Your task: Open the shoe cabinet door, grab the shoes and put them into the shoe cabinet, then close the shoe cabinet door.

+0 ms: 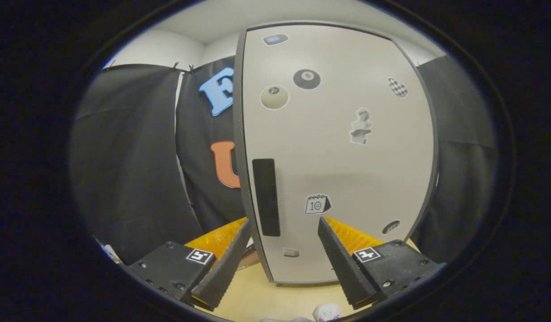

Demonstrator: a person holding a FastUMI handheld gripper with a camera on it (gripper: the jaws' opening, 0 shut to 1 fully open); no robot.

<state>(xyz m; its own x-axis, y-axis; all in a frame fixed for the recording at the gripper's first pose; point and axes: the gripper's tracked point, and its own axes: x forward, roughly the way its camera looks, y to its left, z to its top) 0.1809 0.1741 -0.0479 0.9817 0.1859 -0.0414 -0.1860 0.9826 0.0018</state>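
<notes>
Two fingers of the gripper [284, 250] stand wide apart and grip nothing, with a bare stretch of pale wooden table [275, 299] showing in the gap between them. Down at the very near edge, below the fingers, a scrap of white shoe [328, 311] peeks in (too little of it to tell its shape or which way it points). Just ahead, the shoe cabinet door [338, 152] rises tall and upright, its long axis vertical, a light grey panel with a dark rim, dotted with small stickers, among them a black billiard ball and a pale one up high. Its dark rectangular handle [265, 197] runs vertically along the left edge, sitting ahead of the left finger and slightly inside the gap, not touched by either finger. The door's face looks straight back at the fingers, its bottom edge meeting the table between them. Beyond, black cloth [132, 170] hangs on both sides.
</notes>
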